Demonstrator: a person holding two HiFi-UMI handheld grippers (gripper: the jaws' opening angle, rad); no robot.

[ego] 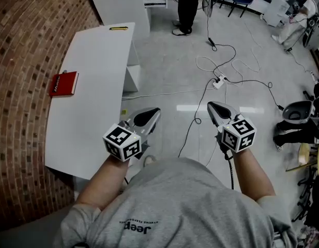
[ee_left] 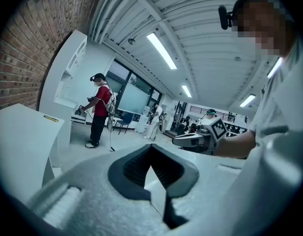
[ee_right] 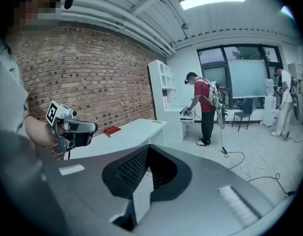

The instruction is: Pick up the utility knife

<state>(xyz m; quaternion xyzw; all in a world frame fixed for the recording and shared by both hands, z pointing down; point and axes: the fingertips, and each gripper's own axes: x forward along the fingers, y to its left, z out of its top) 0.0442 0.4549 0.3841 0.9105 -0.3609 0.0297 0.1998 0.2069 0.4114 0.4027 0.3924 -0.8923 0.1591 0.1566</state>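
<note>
The utility knife [ego: 119, 28] (a thin yellow strip from here) lies at the far edge of the white table [ego: 97, 61], close to its far right corner. A red book [ego: 64, 83] sits along the table's left edge, by the brick wall. Both grippers hang over the floor off the table's near right corner, well apart from the knife. The left gripper [ego: 154, 112] has its jaws together with nothing between them. The right gripper [ego: 211, 106] is the same, closed and empty. Cables [ego: 216, 66] trail across the floor beyond.
</note>
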